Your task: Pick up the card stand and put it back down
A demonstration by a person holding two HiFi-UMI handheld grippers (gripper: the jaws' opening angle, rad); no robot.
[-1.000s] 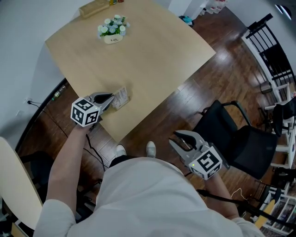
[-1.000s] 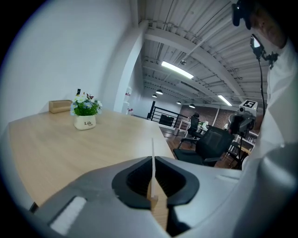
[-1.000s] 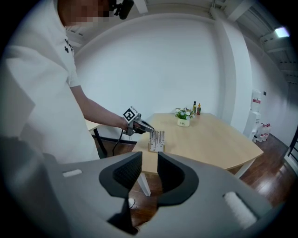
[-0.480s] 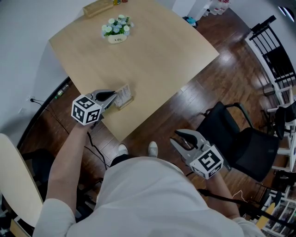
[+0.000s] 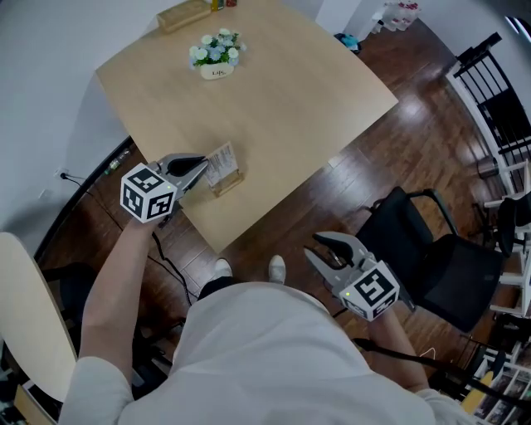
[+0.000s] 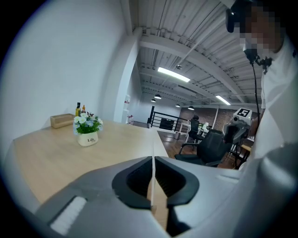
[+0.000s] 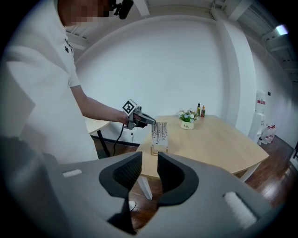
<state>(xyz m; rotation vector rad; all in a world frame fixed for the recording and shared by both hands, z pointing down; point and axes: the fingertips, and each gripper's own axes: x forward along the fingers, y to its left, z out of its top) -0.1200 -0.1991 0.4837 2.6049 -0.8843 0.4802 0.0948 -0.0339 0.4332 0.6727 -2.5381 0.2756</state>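
The card stand (image 5: 222, 168) is a printed card upright in a small wooden base, near the table's front left corner. My left gripper (image 5: 197, 170) is shut on the card's left edge. In the left gripper view the card's thin edge (image 6: 152, 181) runs between the pads of the left gripper (image 6: 153, 160). From the right gripper view the card stand (image 7: 159, 134) shows face on, with the left gripper (image 7: 145, 120) at its left. Whether the base touches the table I cannot tell. My right gripper (image 5: 328, 249) hangs open and empty over the floor, also seen as the right gripper (image 7: 149, 169).
A white pot of flowers (image 5: 217, 55) stands at the far side of the light wooden table (image 5: 290, 91), with a wooden box (image 5: 184, 12) and small bottles behind it. A black office chair (image 5: 431, 249) is on the right, a cream chair back (image 5: 25, 332) on the left.
The left gripper has carried the card stand slightly upward and farther onto the table, toward the flower pot. The right gripper has stayed where it was.
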